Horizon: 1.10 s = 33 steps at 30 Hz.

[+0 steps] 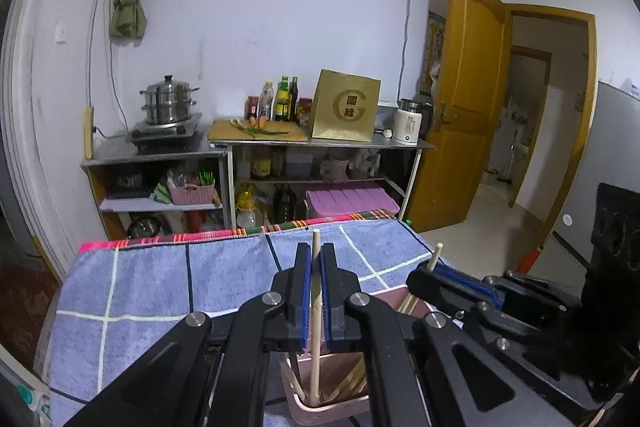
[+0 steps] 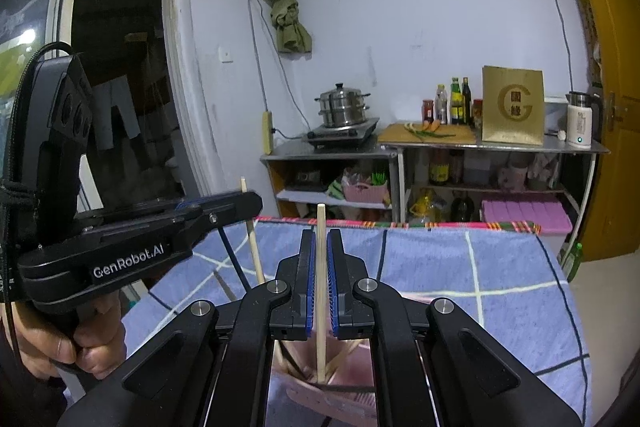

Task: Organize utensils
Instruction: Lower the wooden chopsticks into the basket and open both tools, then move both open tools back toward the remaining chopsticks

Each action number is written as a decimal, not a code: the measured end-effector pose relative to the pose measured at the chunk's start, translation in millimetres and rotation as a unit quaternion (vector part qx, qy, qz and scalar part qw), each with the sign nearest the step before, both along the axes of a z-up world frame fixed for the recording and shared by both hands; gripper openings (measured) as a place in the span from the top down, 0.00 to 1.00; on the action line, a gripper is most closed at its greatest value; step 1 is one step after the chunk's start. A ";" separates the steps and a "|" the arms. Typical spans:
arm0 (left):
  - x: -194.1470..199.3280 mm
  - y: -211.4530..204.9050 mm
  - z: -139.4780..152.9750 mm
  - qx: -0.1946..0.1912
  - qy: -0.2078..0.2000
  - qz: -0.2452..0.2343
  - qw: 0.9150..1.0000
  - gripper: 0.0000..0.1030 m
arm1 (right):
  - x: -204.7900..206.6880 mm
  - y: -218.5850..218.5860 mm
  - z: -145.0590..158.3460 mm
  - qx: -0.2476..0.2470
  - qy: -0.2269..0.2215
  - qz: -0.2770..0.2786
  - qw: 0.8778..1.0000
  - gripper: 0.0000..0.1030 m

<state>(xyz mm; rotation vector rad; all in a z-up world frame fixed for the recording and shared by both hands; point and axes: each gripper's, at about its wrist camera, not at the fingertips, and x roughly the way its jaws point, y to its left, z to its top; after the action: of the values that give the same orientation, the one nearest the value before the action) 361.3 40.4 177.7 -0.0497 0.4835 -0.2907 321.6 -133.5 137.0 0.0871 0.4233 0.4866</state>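
Observation:
My left gripper (image 1: pixel 315 251) is shut on a pale wooden chopstick (image 1: pixel 316 347) that stands nearly upright, its lower end inside a pink utensil holder (image 1: pixel 332 409) that holds several other chopsticks. Just to its right, my right gripper (image 1: pixel 430 269) grips a second chopstick (image 1: pixel 437 251). In the right wrist view my right gripper (image 2: pixel 320 235) is shut on that upright chopstick (image 2: pixel 321 327), whose tip reaches into the pink holder (image 2: pixel 352 383). The left gripper (image 2: pixel 252 199) shows at the left, held by a hand (image 2: pixel 92 347), with its chopstick (image 2: pixel 256 255) slanting down.
The holder stands on a table covered by a blue checked towel (image 1: pixel 160 275) with a striped cloth along its far edge. Beyond are steel shelves with a steamer pot (image 1: pixel 168 101), bottles, a cutting board, a gold box (image 1: pixel 346 107) and a kettle. An open yellow door (image 1: pixel 460 99) is at right.

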 end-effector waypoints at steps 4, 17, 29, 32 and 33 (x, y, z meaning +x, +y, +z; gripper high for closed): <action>-10.1 -2.2 -0.1 0.004 -0.002 -0.009 1.000 0.96 | -2.9 -0.6 -7.3 -0.006 0.009 0.000 1.000 0.95; -43.3 -12.7 -6.0 0.022 0.005 -0.027 0.999 0.96 | -19.8 -9.4 -19.2 -0.012 0.030 0.000 0.999 0.95; -60.8 -4.8 -9.0 0.016 0.028 -0.015 0.999 0.94 | -41.9 -14.0 -11.6 -0.022 0.022 -0.001 1.000 0.88; -69.5 -4.2 -6.0 0.012 0.024 -0.014 1.000 0.88 | -51.2 -17.2 -8.5 -0.022 0.016 -0.002 1.000 0.88; -72.8 -3.6 -5.1 0.010 0.023 -0.014 1.000 0.87 | -54.3 -18.3 -8.1 -0.021 0.015 -0.001 1.000 0.88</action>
<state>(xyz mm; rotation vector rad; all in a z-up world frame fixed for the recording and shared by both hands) 288.5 36.9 172.6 -0.0294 0.5337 -0.3124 267.3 -151.9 128.9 0.0534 0.4621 0.4738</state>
